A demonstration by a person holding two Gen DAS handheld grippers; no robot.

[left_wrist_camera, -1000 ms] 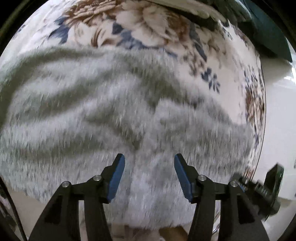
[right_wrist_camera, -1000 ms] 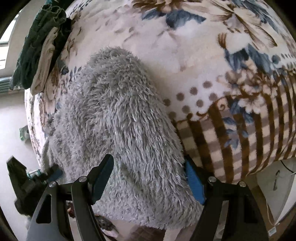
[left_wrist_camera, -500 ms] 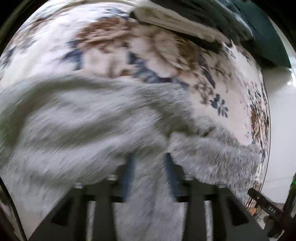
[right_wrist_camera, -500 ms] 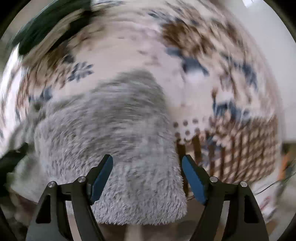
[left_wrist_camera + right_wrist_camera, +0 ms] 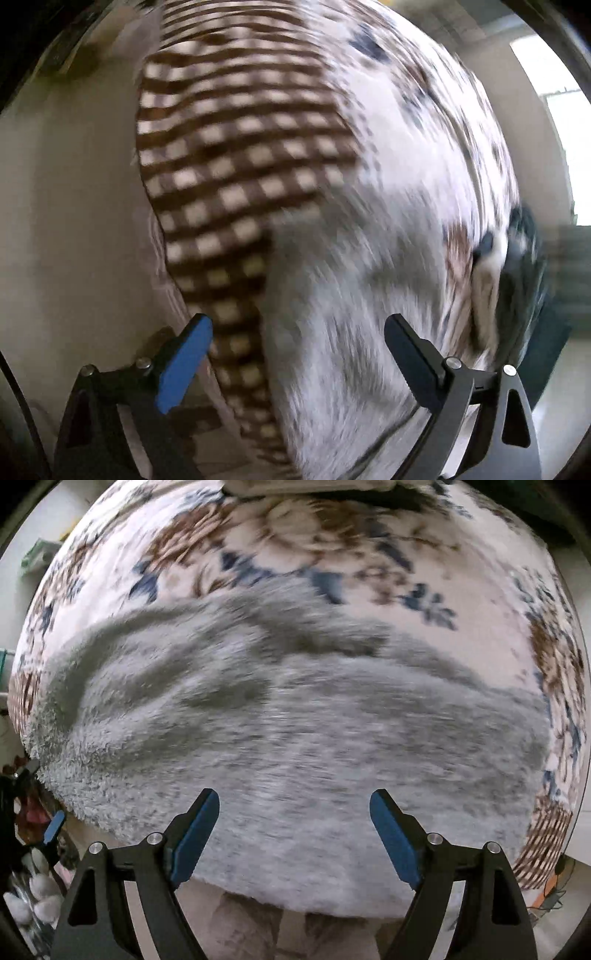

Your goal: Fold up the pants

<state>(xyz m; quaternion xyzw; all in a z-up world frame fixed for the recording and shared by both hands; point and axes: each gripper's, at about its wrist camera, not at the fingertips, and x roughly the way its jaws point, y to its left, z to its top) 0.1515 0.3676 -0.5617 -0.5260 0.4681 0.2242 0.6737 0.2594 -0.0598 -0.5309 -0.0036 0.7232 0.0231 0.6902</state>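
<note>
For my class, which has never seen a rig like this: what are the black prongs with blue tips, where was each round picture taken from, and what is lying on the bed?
No robot here: a person holds a two-finger gripper in each hand, each with a wide-angle camera looking along its fingers, which rounds the pictures. One view is from the left gripper, the other from the right gripper. The blue tips are the finger pads. Both grippers are open and hold nothing. On the bed lies a blanket with flowers and a brown checked border. On it are fluffy grey pants, the thing to fold. The left view is blurred; the pants show there beside the checks. Dark clothes lie at the right edge.
</note>
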